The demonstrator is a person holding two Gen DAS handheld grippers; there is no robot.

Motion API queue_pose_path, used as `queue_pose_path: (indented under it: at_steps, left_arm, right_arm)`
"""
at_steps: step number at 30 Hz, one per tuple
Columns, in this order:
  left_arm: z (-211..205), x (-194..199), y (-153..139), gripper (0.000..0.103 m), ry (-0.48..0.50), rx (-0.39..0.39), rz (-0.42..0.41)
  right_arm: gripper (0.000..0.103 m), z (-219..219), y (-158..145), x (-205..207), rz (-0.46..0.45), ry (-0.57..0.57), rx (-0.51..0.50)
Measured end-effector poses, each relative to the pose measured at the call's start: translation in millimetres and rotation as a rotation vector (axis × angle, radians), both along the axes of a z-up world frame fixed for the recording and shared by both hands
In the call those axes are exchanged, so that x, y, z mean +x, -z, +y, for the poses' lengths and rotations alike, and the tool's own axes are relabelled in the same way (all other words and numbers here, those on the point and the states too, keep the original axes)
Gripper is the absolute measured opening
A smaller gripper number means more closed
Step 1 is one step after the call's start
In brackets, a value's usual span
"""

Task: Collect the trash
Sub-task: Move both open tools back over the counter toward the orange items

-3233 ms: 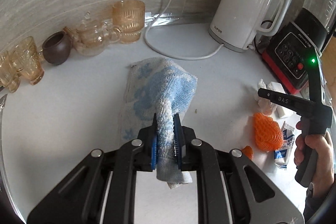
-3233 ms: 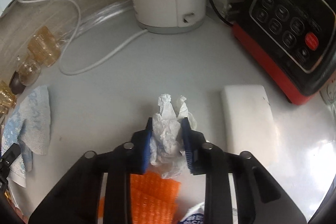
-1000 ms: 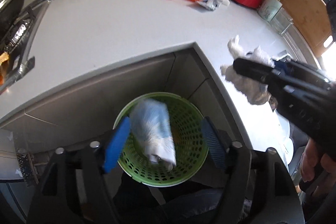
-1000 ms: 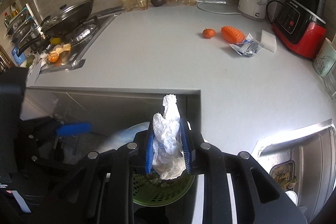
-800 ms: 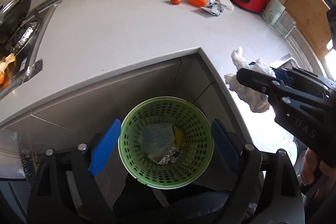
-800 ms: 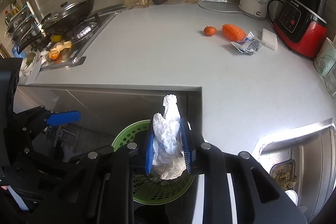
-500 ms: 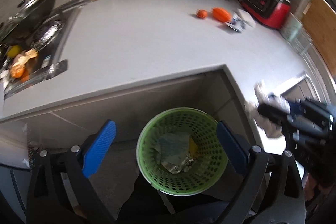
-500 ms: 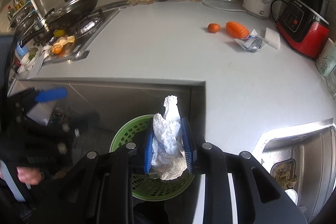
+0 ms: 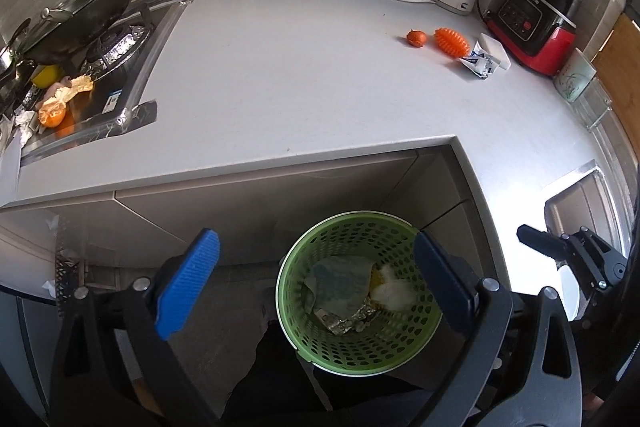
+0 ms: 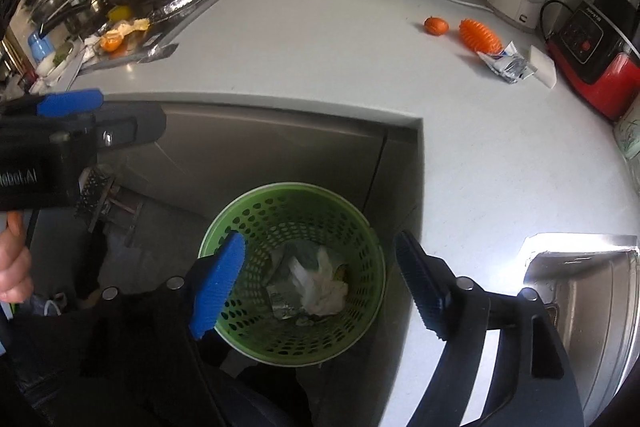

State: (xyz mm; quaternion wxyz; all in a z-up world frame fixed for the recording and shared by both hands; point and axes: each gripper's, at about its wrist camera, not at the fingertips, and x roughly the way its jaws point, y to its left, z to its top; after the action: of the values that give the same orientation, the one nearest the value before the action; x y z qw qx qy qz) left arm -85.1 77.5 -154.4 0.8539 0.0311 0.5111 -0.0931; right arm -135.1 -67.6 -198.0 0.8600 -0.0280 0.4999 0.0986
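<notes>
White kitchen surface wraps the corner above a green basket already holding the tissue, both the left hand-held gripper and right hand-held gripper gaping wide and empty, so next I'd guess it's reaching far right for the foil wrapper and orange peel
</notes>
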Motion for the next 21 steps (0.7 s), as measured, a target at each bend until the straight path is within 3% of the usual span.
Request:
queue_pose_path:
  at_steps: [13,21]
  left_arm:
    - [-5,7,-9,0.095,0.020,-0.018,-0.025]
    - [-21,45,-16,0.095,0.130,-0.048,-0.040]
  right_arm:
    - [0.101,-18,-33,17,-0.084,0.070,0.035]
    - [0.101,-43,-44,36,-0.108,0.178,0.047]
